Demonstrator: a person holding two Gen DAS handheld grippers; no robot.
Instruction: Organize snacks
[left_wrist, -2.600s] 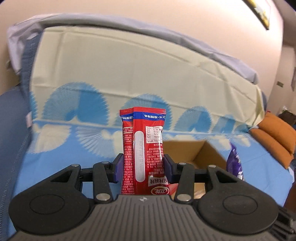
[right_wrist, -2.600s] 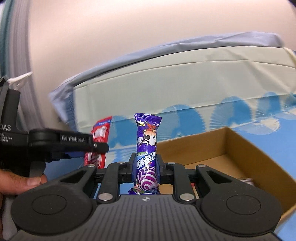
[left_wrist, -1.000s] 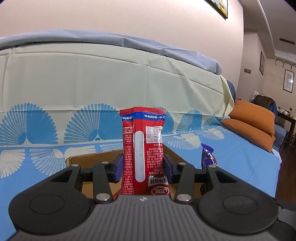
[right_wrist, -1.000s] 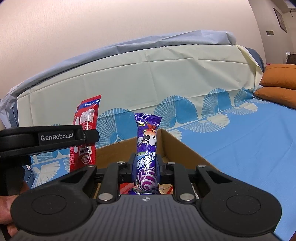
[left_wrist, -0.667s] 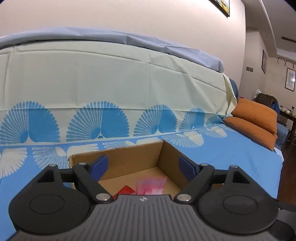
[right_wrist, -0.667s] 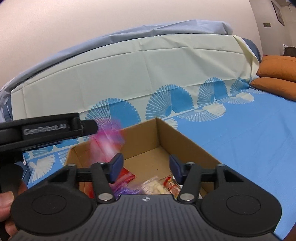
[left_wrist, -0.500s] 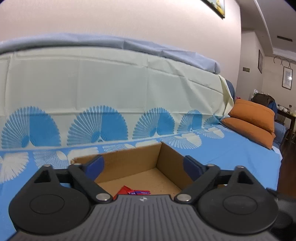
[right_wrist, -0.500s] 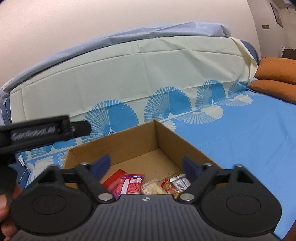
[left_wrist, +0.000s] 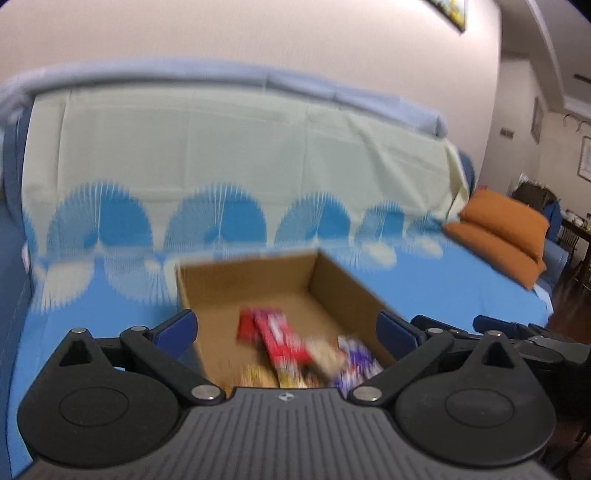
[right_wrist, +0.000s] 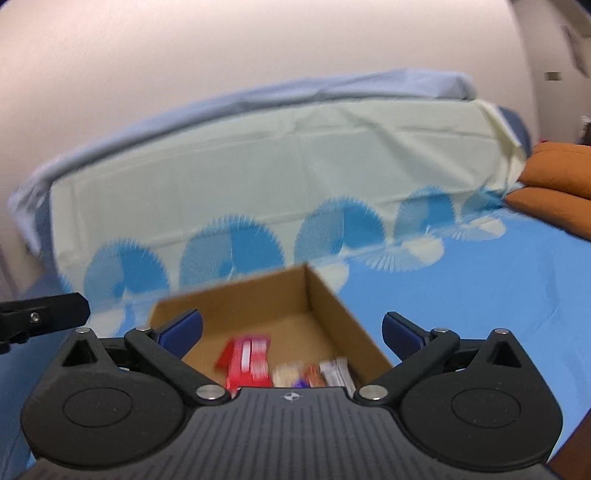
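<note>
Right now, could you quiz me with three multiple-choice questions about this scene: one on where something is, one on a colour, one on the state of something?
1. Where does the red snack packet lie?
A. Inside the cardboard box
B. On the orange cushions
C. Between the gripper's pads

2. What colour are the cushions at the far right?
A. Green
B. Orange
C. White

3. How does the right gripper stand?
A. Clamped on a purple packet
C. Clamped on the box wall
B. Wide apart with nothing gripped

Answers:
1. A: the red packet rests on the box floor among other snacks.
2. B: both stacked cushions are plainly orange against the blue sheet.
3. B: its blue pads stand far apart as the jaws finish opening, and nothing sits between them. The left gripper looks the same.
</note>
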